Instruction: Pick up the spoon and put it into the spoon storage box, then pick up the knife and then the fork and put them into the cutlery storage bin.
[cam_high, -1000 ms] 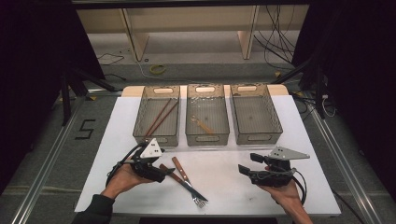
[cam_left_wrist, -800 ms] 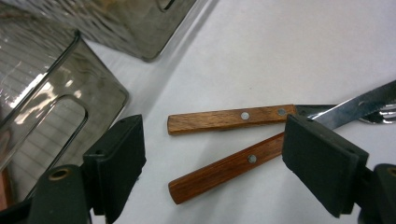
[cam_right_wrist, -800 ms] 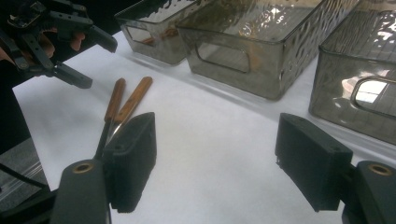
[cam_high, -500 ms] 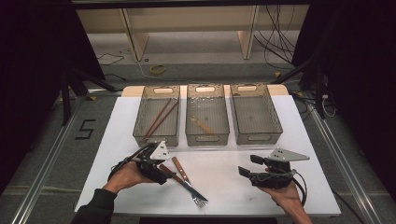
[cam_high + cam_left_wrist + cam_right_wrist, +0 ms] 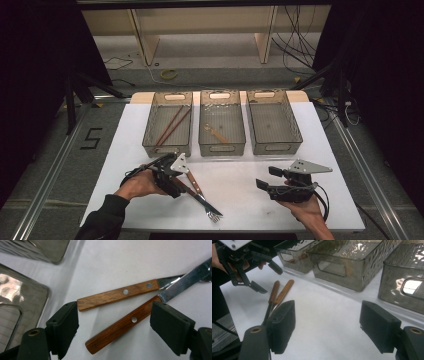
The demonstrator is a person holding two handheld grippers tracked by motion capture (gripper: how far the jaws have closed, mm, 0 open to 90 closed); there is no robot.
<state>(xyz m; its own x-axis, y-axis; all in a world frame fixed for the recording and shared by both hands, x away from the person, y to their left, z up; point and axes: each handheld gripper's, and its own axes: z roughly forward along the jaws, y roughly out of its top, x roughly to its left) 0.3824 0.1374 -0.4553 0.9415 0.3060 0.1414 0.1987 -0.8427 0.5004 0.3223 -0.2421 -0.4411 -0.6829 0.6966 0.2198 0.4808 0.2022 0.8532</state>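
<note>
Two wooden-handled utensils lie crossed on the white table (image 5: 240,200): a fork (image 5: 209,209) with its tines toward the front edge, and a flat-bladed knife (image 5: 125,325). My left gripper (image 5: 181,183) hovers low over their handles with jaws open; in the left gripper view (image 5: 117,332) the knife handle lies between the pads, untouched, and the fork handle (image 5: 117,293) sits just beyond. My right gripper (image 5: 266,178) rests at the front right, open (image 5: 331,325) and holding nothing. The right gripper view shows the left gripper (image 5: 267,278) above both handles (image 5: 283,291).
Three smoky clear bins stand in a row at the back. The left bin (image 5: 150,142) holds chopsticks (image 5: 170,125), the middle bin (image 5: 222,148) holds a small wooden utensil (image 5: 216,132), and the right bin (image 5: 295,135) shows a bare floor. The table's front edge is close to both hands.
My left gripper has edged to the right, coming over the utensil handles. The right gripper and the utensils have stayed put.
</note>
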